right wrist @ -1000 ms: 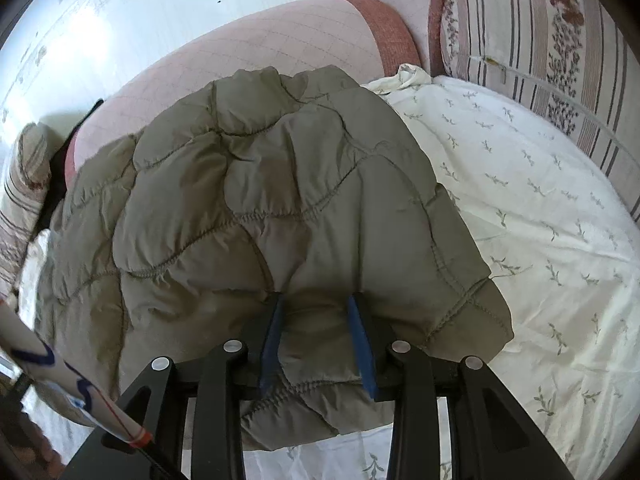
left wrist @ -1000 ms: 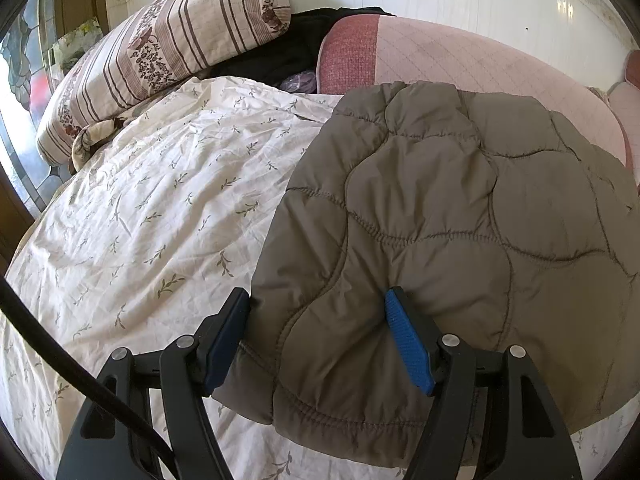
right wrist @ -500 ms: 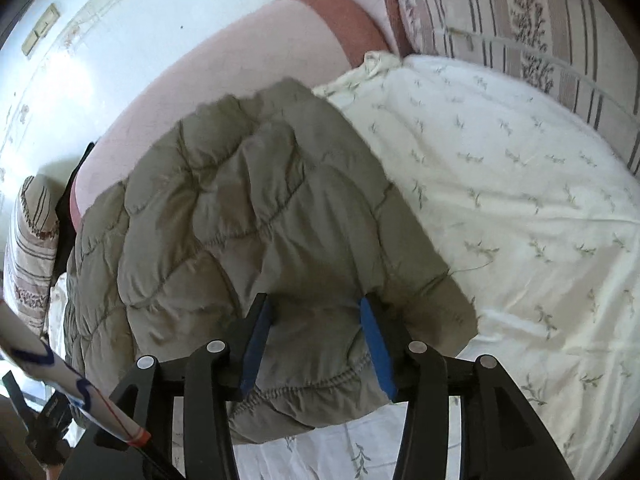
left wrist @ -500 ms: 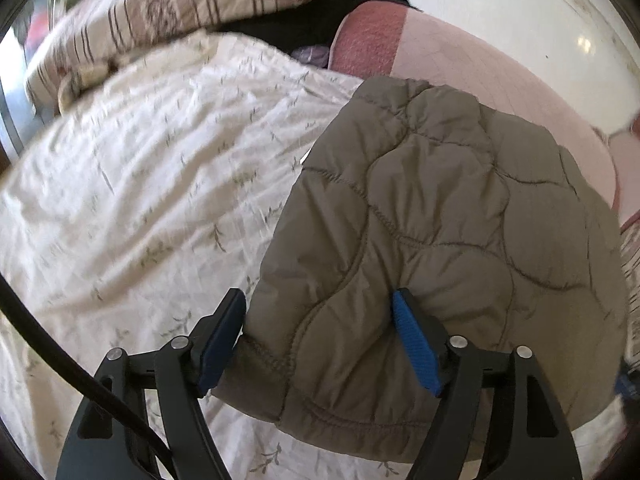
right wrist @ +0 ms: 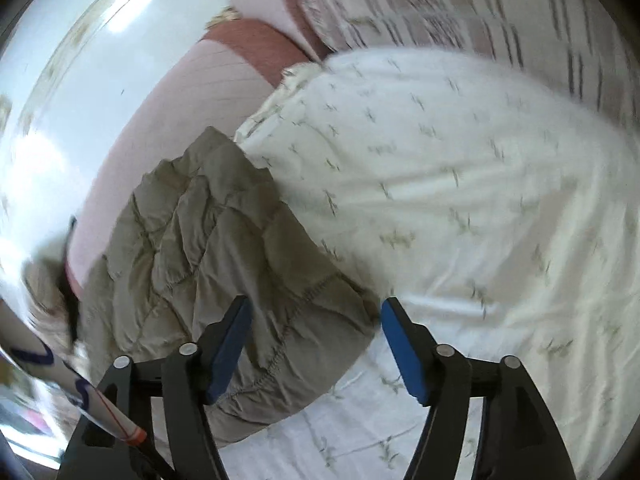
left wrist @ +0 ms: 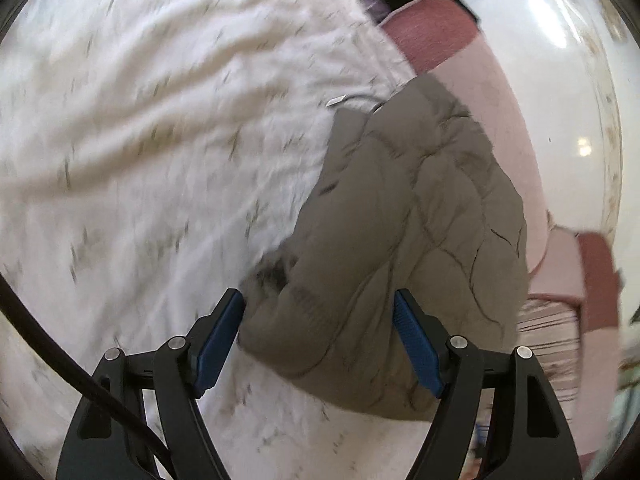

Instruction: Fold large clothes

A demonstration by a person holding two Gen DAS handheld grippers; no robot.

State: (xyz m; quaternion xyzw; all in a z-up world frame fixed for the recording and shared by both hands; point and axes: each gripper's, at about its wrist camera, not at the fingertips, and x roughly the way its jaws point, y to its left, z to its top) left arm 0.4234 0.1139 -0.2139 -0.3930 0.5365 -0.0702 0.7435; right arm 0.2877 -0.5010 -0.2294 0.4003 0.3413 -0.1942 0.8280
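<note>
On bedsheet (left wrist: 140,140): quilted jacket (left wrist: 400,220), no legible label.

Bed (right wrist: 460,208) in sprigged white sheet, olive quilted jacket (left wrist: 400,240) on it

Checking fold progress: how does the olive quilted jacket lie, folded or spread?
Folded: the olive quilted jacket lies as a compact bundle on the floral bedsheet, no sleeves showing.

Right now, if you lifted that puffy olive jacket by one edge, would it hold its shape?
Probably not: the quilted jacket looks soft and creased, so it would likely droop. Its puffed panels suggest it is light for its bulk. On the flowered sheet it should probably slide, not roll.
</note>
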